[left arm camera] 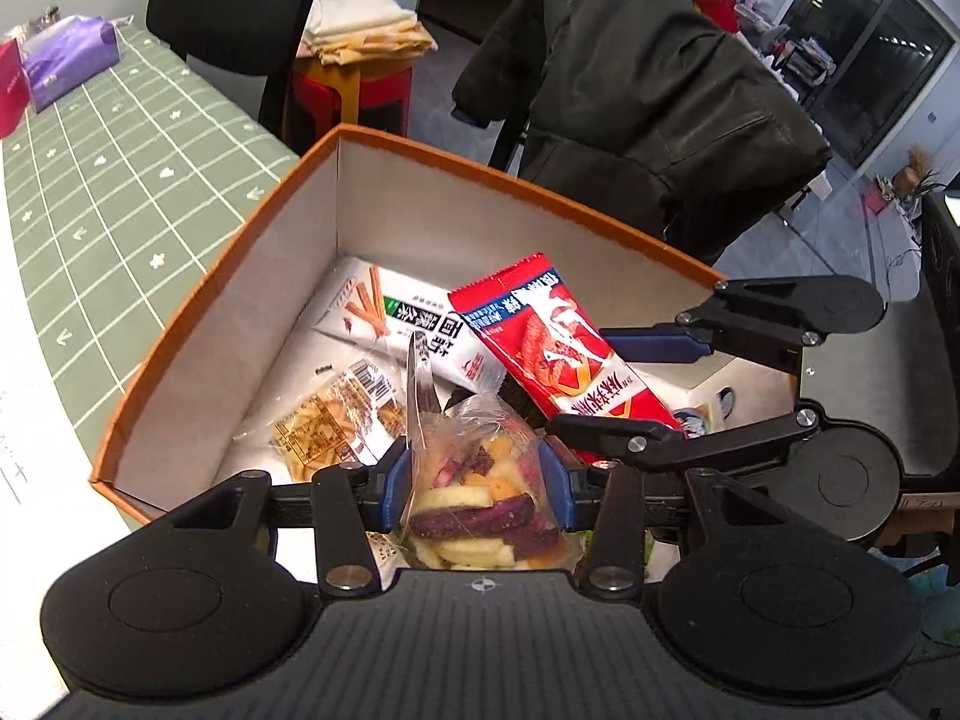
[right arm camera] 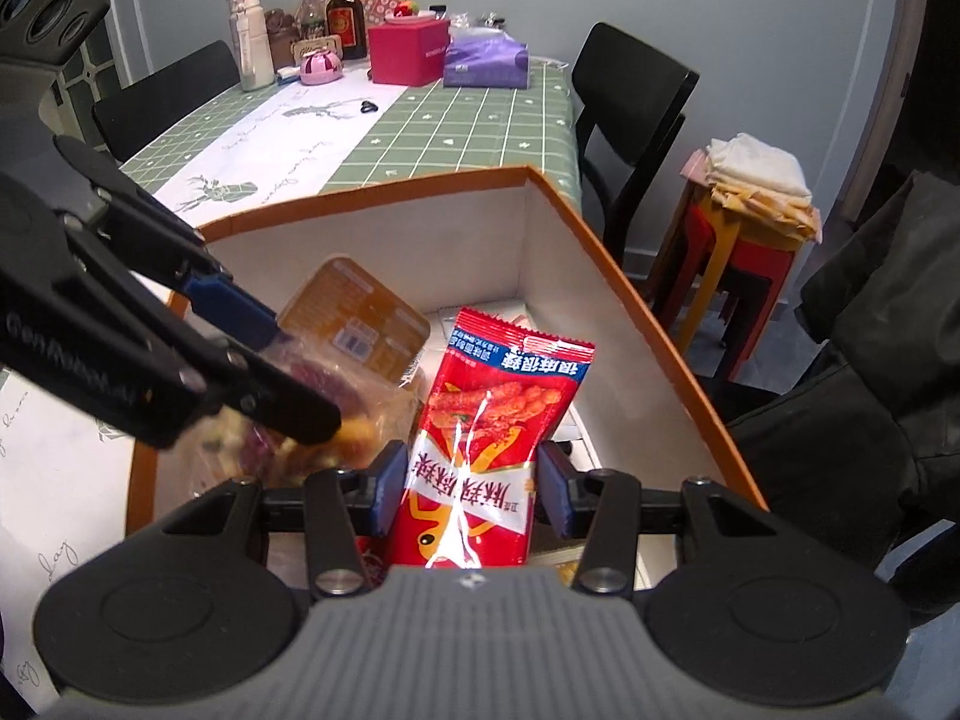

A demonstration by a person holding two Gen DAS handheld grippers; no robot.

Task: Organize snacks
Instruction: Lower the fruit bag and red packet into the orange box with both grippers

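An orange-rimmed cardboard box [left arm camera: 252, 324] with white inner walls sits on the table; it also shows in the right wrist view [right arm camera: 630, 312]. My left gripper [left arm camera: 477, 486] is shut on a clear bag of dried vegetable chips [left arm camera: 480, 510], held over the box's near edge. My right gripper [right arm camera: 471, 489] is shut on a red snack packet [right arm camera: 486, 432], held inside the box beside the left one. The red packet [left arm camera: 558, 342] and the right gripper [left arm camera: 630, 384] show in the left view. A white breadstick packet [left arm camera: 396, 318] and a clear noodle-snack bag [left arm camera: 336, 420] lie on the box floor.
The table has a green checked cloth [right arm camera: 456, 120] with a white runner. At its far end stand a red box [right arm camera: 408, 51], a purple tissue pack [right arm camera: 486, 63], bottles and jars [right arm camera: 300, 30]. Black chairs [right arm camera: 630, 120], a coat-draped chair [left arm camera: 648, 96] and a stool with folded cloths [right arm camera: 756, 192] surround it.
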